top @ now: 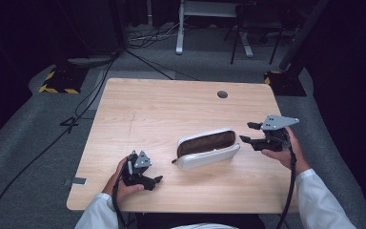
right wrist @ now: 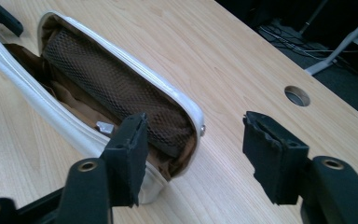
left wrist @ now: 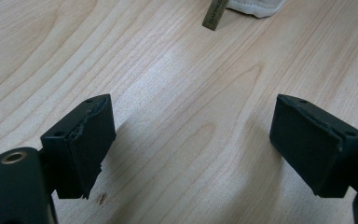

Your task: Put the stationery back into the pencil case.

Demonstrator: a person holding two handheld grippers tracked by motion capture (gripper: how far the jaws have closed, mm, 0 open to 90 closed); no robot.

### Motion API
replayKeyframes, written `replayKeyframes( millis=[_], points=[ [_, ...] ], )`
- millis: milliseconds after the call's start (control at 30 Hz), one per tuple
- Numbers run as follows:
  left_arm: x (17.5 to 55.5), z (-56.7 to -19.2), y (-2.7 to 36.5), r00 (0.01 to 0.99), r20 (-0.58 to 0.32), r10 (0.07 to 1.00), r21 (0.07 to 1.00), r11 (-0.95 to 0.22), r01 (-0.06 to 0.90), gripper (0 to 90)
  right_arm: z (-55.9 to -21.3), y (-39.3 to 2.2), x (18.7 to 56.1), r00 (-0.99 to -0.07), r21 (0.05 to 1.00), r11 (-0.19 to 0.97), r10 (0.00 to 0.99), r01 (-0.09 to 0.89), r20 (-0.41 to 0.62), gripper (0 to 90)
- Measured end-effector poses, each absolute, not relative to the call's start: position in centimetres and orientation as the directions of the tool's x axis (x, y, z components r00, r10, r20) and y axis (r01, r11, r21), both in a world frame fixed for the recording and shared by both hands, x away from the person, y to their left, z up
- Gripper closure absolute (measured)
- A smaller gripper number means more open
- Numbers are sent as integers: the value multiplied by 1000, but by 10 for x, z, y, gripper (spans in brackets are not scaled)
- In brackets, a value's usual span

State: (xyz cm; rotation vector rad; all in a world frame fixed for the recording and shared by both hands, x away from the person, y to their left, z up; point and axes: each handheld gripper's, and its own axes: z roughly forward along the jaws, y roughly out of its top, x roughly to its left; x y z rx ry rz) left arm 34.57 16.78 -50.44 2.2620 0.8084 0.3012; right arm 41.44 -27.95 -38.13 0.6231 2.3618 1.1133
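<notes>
Centrally on the wooden table (top: 138, 102) we note a white pencil case (top: 208, 149), unzipped and gaping, with a brown lining. From the right gripper view we record a brown mesh pocket (right wrist: 116, 88) inside, which the high view is too distant to show. We find the right gripper (top: 250, 133) just beside the case's end, jaws apart and holding nothing. We find the left gripper (top: 155, 181) near the table's front edge, jaws wide and empty; its own view catches a small tag (left wrist: 214, 15) at the case's corner.

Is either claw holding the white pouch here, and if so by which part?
Nothing is held. The left claw and the right claw stand open, both clear of the open white pouch.
</notes>
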Motion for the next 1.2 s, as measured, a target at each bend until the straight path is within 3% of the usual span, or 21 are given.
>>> replayKeyframes(
  millis=[400,1200],
  points=[
    [346,-504,168,778,-17,629,689,-556,464,146,-387,-301,408,-752,777,578,621,250,-220,312],
    [346,-504,168,778,-16,629,689,-556,464,146,-429,-336,384,-696,700,631,667,335,-268,285]
  ],
)
